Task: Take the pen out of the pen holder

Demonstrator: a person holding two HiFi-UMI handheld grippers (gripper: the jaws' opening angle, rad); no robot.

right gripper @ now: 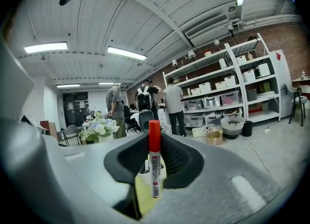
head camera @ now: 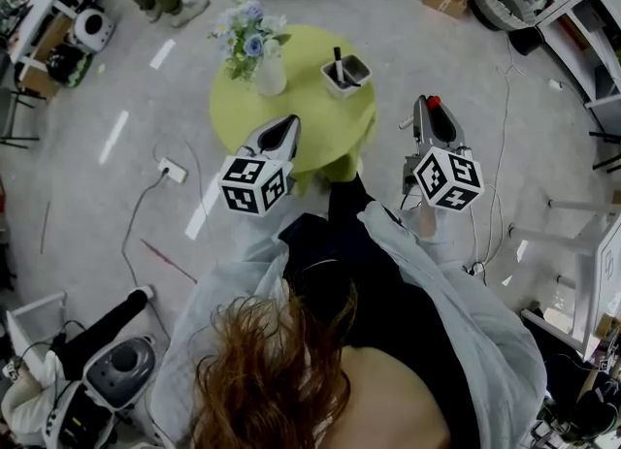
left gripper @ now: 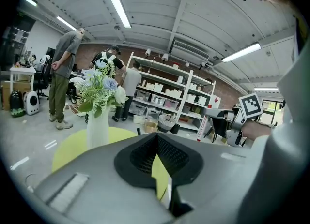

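Two jaws of the right gripper (right gripper: pixel 156 146) pinch the pen (right gripper: pixel 154 170) upright: only the right gripper view shows its white barrel with red print under the red cap. The head view shows just that cap at the jaw tips, off the edge of the round green table (head camera: pixel 301 137), apart from the grey pen holder (head camera: pixel 347 79) with dark pens (head camera: pixel 338 61) near a vase of flowers (head camera: pixel 254 49). The left gripper (head camera: pixel 288 125) is pressed together on nothing
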